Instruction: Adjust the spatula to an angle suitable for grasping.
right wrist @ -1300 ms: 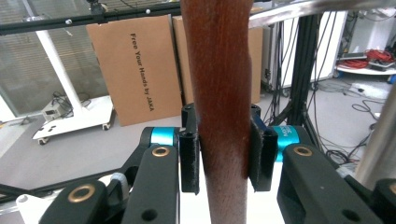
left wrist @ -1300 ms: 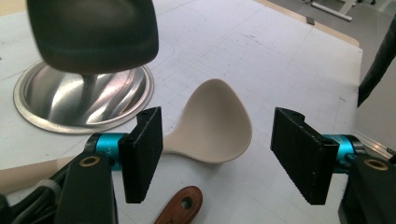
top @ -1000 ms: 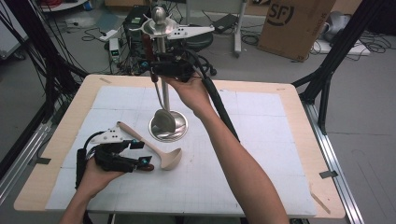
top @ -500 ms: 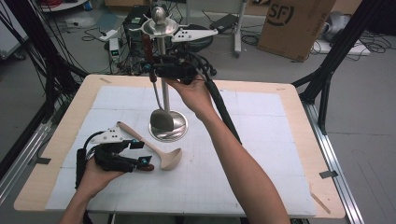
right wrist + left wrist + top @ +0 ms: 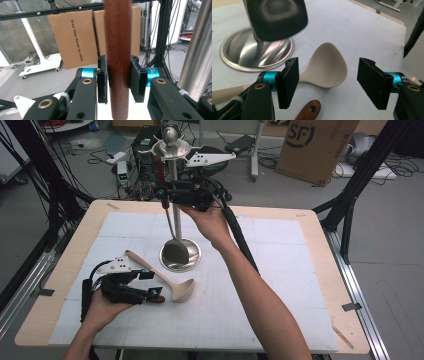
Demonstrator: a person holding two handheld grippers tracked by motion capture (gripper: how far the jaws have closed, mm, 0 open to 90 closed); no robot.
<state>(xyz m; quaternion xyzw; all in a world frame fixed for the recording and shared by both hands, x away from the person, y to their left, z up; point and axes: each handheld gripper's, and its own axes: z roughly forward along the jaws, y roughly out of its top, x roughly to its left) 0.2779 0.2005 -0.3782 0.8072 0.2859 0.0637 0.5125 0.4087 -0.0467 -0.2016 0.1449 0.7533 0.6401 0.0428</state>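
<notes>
A steel utensil stand (image 5: 192, 262) with a round base and a tall pole (image 5: 173, 180) stands mid-table. My right gripper (image 5: 162, 191) is raised beside the pole and shut on the brown wooden handle (image 5: 118, 37) of a spatula. Its jaws have just been closing with that handle between them. The spatula's metal blade (image 5: 175, 252) hangs down over the base, also seen close up (image 5: 279, 17). My left gripper (image 5: 152, 285) rests low on the mat, open, with the bowl of a beige ladle (image 5: 328, 66) lying just beyond its pads (image 5: 289, 82).
A brown wooden handle tip with a hole (image 5: 309, 111) lies under the left gripper. The white mat (image 5: 280, 285) covers most of the wooden table. Cardboard boxes (image 5: 315, 145), cables and black frame legs stand beyond the far edge.
</notes>
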